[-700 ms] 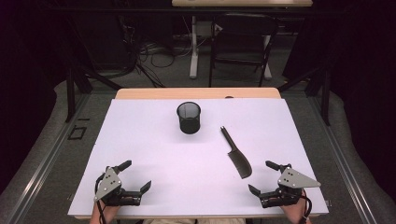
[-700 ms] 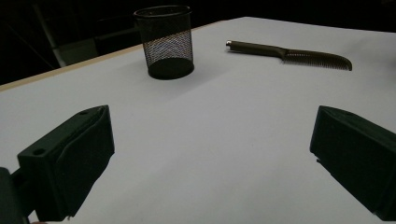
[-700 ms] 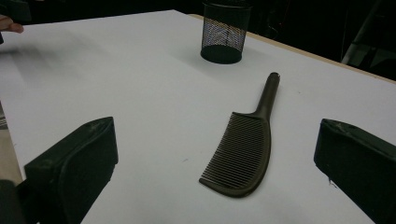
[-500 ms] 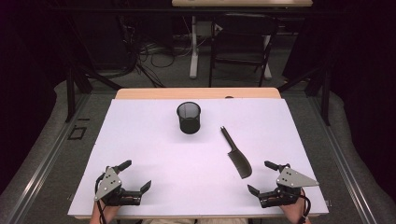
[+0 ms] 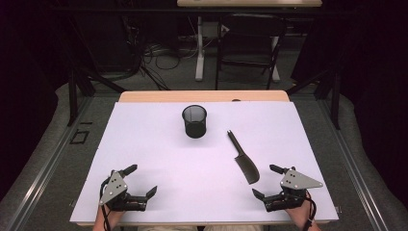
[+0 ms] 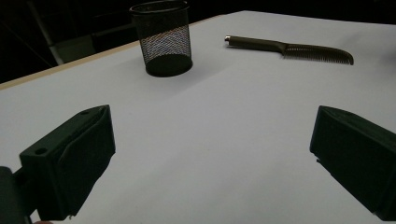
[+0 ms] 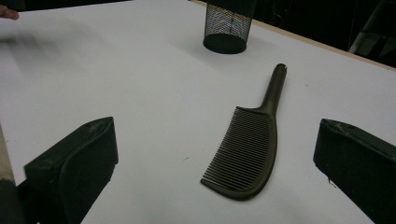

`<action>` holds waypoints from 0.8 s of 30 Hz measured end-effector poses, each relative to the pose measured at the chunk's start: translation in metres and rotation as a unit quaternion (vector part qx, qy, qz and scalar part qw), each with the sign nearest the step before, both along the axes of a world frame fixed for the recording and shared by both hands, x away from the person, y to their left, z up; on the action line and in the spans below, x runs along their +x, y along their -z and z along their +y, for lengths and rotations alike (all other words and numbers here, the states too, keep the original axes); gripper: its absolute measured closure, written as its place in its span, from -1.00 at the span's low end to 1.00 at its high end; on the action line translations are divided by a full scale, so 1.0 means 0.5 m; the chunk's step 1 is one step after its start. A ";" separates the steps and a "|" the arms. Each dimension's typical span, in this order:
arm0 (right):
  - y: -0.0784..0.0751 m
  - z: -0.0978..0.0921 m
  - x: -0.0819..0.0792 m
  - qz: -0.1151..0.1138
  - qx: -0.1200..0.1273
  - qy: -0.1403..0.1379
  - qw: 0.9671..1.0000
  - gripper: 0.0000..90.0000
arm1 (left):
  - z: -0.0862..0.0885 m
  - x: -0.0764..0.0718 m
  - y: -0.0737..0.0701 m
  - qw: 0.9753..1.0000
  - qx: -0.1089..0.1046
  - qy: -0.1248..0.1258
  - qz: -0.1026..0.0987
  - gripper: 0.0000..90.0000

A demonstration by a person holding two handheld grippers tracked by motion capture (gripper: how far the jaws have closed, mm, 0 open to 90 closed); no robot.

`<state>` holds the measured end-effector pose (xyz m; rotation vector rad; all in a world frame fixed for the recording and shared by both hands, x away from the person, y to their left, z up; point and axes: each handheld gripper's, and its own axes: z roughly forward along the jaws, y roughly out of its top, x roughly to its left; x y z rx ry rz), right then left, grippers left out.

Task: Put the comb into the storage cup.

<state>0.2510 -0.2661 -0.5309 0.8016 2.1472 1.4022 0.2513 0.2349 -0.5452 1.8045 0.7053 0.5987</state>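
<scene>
Comb [image 5: 245,161] lies flat just ahead of right tool [image 5: 268,182], whose jaws gape wide, empty.

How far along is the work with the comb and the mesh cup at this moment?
Nothing looks done yet. The dark handled comb lies flat on the white table, apart from the upright black wire-mesh cup, which looks empty. In hand: nothing; the right gripper sits open just beside the comb's toothed end, and the left gripper sits open near the table's front edge. Left to do, probably: grasp the comb and stand it in the cup.
</scene>
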 end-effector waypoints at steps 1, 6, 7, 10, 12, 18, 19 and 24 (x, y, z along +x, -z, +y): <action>-0.001 0.001 0.001 0.003 0.001 0.001 1.000 -1.00 | -0.001 0.000 0.000 1.000 -0.001 -0.001 0.000 -1.00; -0.005 0.008 0.010 0.004 0.002 -0.002 1.000 -1.00 | -0.003 0.003 0.001 1.000 0.002 -0.001 0.001 -1.00; -0.006 0.010 0.011 0.007 0.002 -0.002 1.000 -1.00 | -0.005 0.004 0.002 1.000 0.003 0.000 0.002 -1.00; -0.009 0.018 0.021 0.005 0.000 -0.003 1.000 -1.00 | -0.007 0.003 0.003 1.000 0.004 0.001 0.003 -1.00; -0.010 0.020 0.023 0.007 -0.003 -0.005 1.000 -1.00 | -0.008 0.001 0.003 1.000 0.006 0.002 0.003 -1.00; -0.015 0.033 0.036 0.008 -0.011 -0.007 1.000 -1.00 | -0.003 0.001 0.003 1.000 0.004 -0.005 0.001 -1.00; -0.018 0.035 0.044 0.008 -0.015 -0.006 1.000 -1.00 | -0.003 0.002 0.003 1.000 0.004 -0.005 0.002 -1.00; -0.016 0.041 0.061 0.014 -0.021 -0.006 1.000 -1.00 | -0.005 0.006 0.004 1.000 0.003 -0.002 0.001 -1.00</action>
